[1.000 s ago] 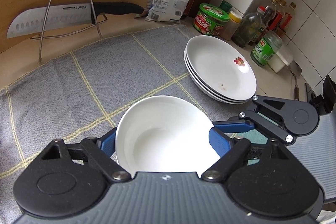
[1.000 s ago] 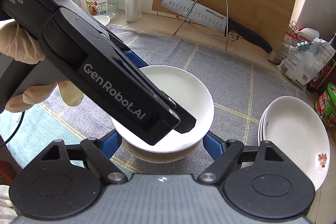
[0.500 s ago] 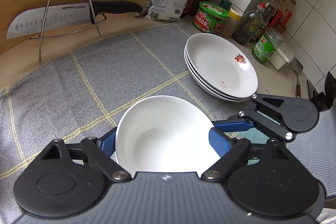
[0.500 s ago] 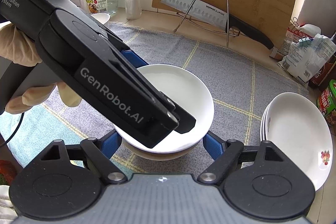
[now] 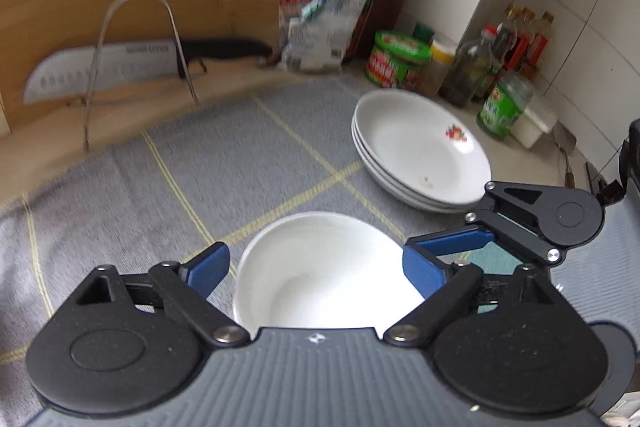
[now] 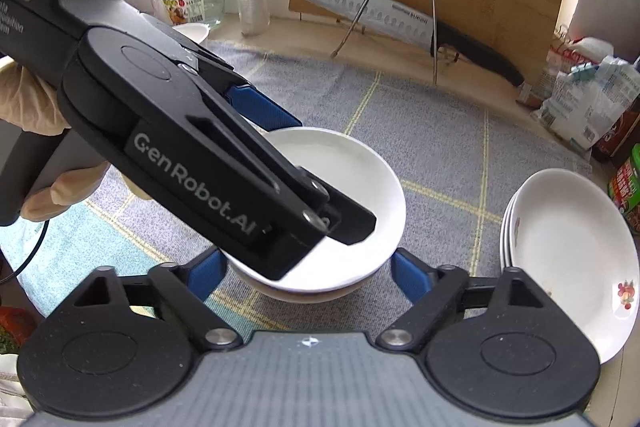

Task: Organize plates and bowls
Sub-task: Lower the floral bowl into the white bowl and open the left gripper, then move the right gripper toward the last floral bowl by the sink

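At the lower middle of both views, the stacked bowls point(image 6: 340, 211) sit on the grey cloth point(image 5: 240, 155). The left gripper point(image 5: 316, 267) and the right gripper point(image 6: 308, 275) straddle them, jaws opening, pads off the rim. Best to draw both straight back without nudging the stack; the plates point(image 5: 420, 147) wait at the right.

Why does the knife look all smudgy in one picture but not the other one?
Left wrist view: the knife and bottles smear with motion blur. Right wrist view: the knife looks sharp, its blade dimples clear. Both fisheye views bend straight edges.
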Demonstrator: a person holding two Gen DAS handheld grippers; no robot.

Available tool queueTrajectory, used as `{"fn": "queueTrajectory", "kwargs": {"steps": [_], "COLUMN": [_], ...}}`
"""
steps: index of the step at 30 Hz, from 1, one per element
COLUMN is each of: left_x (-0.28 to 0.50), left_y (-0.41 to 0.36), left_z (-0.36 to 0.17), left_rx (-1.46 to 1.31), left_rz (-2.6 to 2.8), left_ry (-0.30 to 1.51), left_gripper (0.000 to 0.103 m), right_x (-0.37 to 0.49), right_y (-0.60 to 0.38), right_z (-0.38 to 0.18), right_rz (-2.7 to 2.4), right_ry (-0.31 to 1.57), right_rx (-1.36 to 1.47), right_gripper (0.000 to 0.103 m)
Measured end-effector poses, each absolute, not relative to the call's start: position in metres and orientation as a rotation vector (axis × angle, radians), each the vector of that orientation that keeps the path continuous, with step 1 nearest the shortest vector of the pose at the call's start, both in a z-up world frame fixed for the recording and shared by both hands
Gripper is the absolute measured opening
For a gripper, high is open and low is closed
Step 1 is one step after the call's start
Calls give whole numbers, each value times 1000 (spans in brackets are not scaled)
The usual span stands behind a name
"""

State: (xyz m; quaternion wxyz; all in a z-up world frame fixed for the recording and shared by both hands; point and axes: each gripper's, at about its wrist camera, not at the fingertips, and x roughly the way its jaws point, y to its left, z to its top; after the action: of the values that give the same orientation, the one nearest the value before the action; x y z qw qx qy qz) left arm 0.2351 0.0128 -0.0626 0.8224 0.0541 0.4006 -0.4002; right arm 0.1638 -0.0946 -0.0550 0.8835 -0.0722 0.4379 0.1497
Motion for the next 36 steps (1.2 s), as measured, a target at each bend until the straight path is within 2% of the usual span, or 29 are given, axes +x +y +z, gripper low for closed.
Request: {"fn": "queueTrajectory", "kwargs": {"steps": [4, 13, 26, 36], "left_x": [222, 188, 153, 152], "left_y": [37, 92, 137, 172], "left_z": [-50, -47, -60, -77], "left_rx": [93, 28, -7, -55], "left_rz": [-793, -532, -436, -377], "left_ry": [715, 562, 522, 596], "left_gripper": [100, 102, 102, 102], "right_x": [159, 153, 147, 143], "right_y": [-101, -109, -100, -72], "right_z": [-46, -42, -53, -21], "right_rz": [328, 272, 185, 192], "right_ry": [869, 816, 845, 726], "right_rx": [-119, -81, -69, -110], "right_gripper": [103, 103, 103, 103]}}
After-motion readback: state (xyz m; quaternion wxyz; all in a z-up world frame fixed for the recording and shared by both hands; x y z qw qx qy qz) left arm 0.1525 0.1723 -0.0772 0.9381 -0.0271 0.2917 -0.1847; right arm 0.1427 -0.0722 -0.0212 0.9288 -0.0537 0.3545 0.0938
